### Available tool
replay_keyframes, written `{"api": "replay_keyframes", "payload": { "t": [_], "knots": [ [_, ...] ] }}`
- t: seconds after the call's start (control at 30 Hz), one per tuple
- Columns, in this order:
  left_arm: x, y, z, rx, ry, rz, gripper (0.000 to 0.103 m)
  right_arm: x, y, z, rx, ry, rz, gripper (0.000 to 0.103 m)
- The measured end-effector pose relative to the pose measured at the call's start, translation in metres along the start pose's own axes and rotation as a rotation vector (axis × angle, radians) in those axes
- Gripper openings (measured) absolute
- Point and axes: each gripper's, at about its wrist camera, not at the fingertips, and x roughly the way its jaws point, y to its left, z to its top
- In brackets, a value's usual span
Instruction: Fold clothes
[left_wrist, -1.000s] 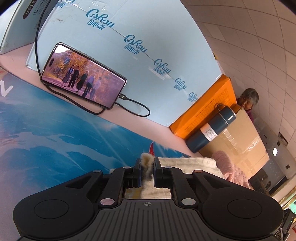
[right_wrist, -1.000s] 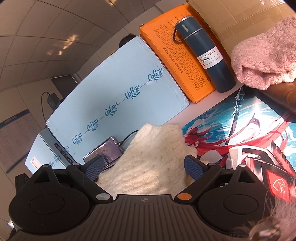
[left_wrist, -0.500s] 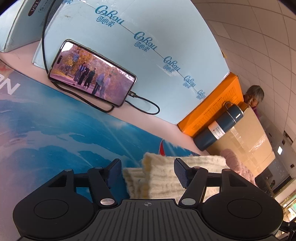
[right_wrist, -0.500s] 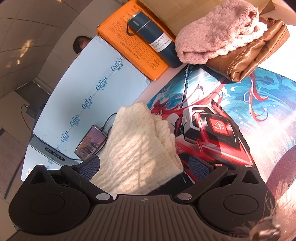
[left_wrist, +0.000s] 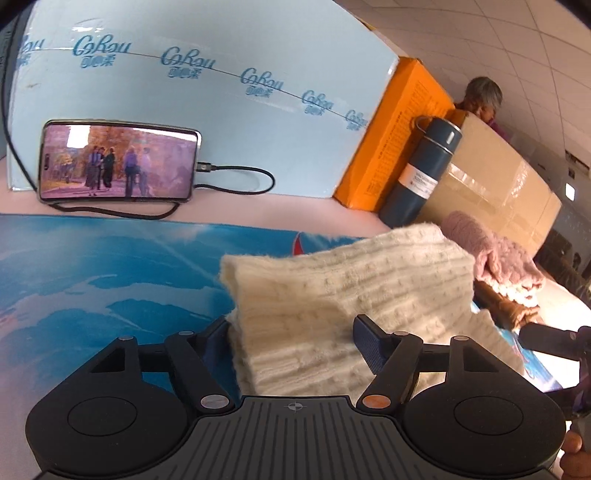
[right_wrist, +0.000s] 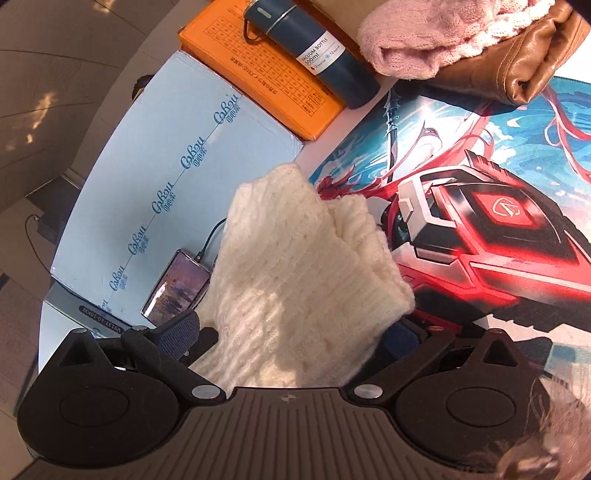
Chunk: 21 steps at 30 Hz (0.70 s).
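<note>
Covering most of the bench, the printed mat (right_wrist: 480, 236) carries the work, and behind it at twelve o'clock a pale blue box (left_wrist: 207, 110) stands with an orange box (left_wrist: 391, 140) just beside it. On the mat lies the cream sweater (left_wrist: 332, 295), folded into a thick bundle with one flap lifting toward twelve o'clock. At one o'clock in the right view a pink knit (right_wrist: 413, 40) sits on a brown bag (right_wrist: 517, 62). A dark bottle (left_wrist: 421, 170) leans on the orange box, and a phone (left_wrist: 118, 162) on its cable rests against the blue box.

Left tongs (left_wrist: 291, 343) stand spread wide, pads either side of the bundle, gripping nothing. Right tongs (right_wrist: 291, 336) are likewise wide apart, the sweater lying between them unclamped; the far pad is mostly hidden under the knit.

My judgement: the fold looks nearly done, yet the raised flap could spring back and undo it, since nothing pins it. Pushing the bundle toward twelve o'clock could snag the phone cable or tip the bottle.
</note>
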Motion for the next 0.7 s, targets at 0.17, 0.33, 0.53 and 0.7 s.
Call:
{"api": "replay_keyframes", "payload": {
  "t": [0.17, 0.33, 0.53, 0.7],
  "knots": [
    [0.002, 0.002, -0.003, -0.027, 0.025, -0.092, 0.037, 0.020, 0.003, 0.003, 0.066, -0.044, 0.063, 0.092],
    [0.003, 0.005, -0.006, -0.088, 0.026, -0.140, 0.026, 0.041, -0.015, 0.010, 0.232, -0.024, 0.122, 0.037],
    [-0.004, -0.006, -0.010, -0.089, -0.022, -0.230, 0.020, 0.031, -0.004, 0.012, 0.184, -0.052, 0.253, 0.031],
    [-0.011, -0.033, -0.011, -0.090, -0.086, -0.282, 0.020, 0.006, 0.009, 0.020, 0.089, -0.096, 0.366, 0.030]
  ]
}}
